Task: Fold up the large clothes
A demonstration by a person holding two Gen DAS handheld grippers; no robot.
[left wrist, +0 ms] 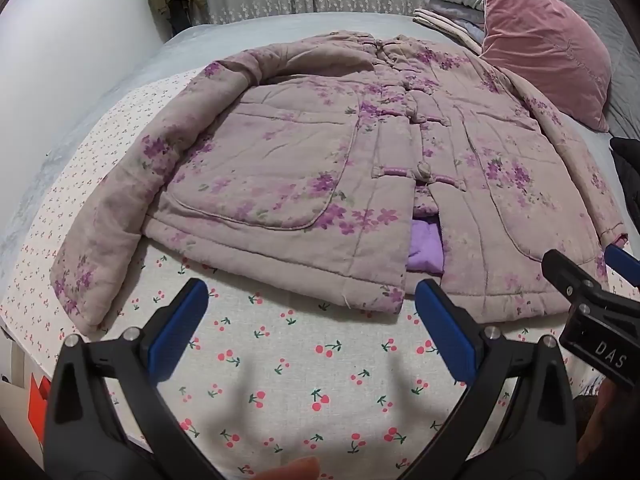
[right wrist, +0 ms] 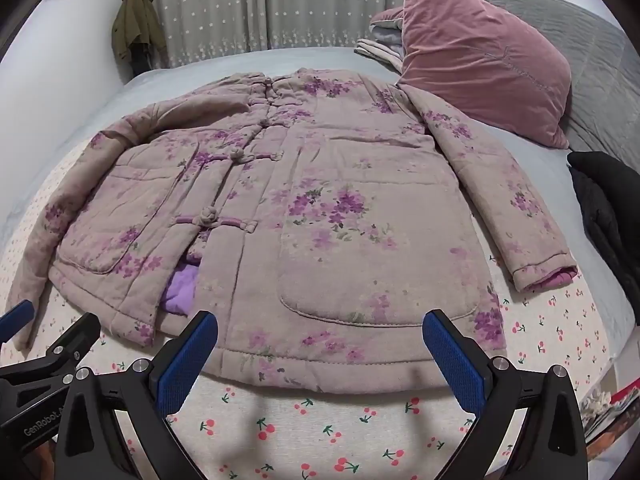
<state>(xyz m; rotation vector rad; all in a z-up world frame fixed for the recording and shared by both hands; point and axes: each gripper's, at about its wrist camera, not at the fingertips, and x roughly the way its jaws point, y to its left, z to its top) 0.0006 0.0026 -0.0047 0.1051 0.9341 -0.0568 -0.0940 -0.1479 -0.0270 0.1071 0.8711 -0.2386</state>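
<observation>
On the bed (left wrist: 48,128), both my tools, left tool (left wrist: 312,328) and right tool (right wrist: 320,356), hung wide open and empty, so sleeves of the padded jacket (right wrist: 320,208) best folded inward first.

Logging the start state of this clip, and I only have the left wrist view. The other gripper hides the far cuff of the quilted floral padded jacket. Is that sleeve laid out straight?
Observer: Yes. The sleeve on the pink velvet pillow side lies straight beside the quilted floral padded jacket, with pink lining showing at the cuff.
Operator: Is the right gripper holding anything?
Observer: No. The right gripper is open and empty, poised at the hem.
Operator: And the pocket on that side?
Observer: The patch pocket lies flat.
</observation>
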